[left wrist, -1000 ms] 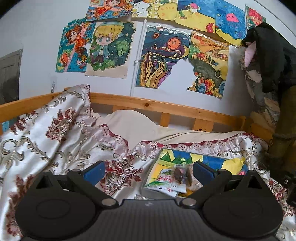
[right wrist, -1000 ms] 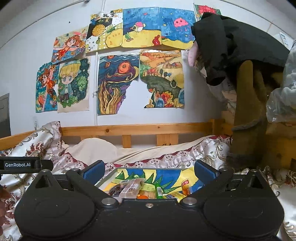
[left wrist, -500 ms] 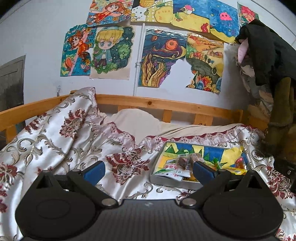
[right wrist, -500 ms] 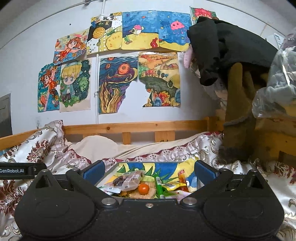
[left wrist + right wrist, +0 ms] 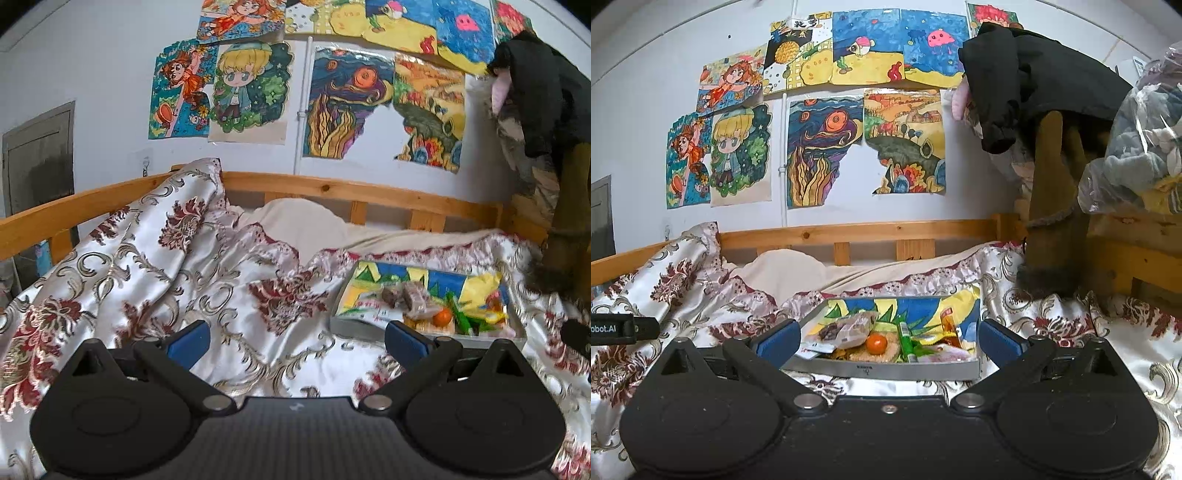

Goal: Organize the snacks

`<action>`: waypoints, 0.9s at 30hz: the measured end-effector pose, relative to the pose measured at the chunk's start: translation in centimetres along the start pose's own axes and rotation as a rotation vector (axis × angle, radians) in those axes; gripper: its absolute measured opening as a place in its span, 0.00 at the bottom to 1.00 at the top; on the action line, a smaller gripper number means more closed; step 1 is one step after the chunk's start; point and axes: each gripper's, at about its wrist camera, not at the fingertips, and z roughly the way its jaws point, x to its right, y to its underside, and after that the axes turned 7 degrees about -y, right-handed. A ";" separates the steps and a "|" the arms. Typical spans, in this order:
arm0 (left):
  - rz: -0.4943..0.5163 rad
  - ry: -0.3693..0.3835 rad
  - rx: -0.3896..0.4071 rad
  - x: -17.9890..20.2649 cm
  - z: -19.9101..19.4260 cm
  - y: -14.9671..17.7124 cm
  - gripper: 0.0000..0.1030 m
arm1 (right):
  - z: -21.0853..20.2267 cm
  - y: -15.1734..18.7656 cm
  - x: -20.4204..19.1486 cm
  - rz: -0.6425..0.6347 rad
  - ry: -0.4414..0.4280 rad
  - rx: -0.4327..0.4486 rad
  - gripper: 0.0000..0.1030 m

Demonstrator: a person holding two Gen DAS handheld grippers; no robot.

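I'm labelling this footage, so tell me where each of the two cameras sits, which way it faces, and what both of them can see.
Left wrist: on the left gripper, facing the bed's floral quilt; snack tray off to the right; only its open blue-padded fingers show.
Right wrist: on the right gripper, aimed straight at the snack tray; its open fingers show, plus the left gripper's body at the left edge.
Shared: tray, small orange fruit, wooden rail, wall drawings.
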 end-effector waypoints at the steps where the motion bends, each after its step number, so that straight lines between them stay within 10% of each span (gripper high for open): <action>1: 0.012 0.000 -0.007 0.0 -0.2 0.2 1.00 | -0.1 0.1 -0.1 0.002 -0.002 -0.006 0.99; 27: 0.030 -0.033 -0.136 -0.6 -1.2 2.4 1.00 | -0.2 2.1 -1.4 0.072 -0.017 -0.221 0.99</action>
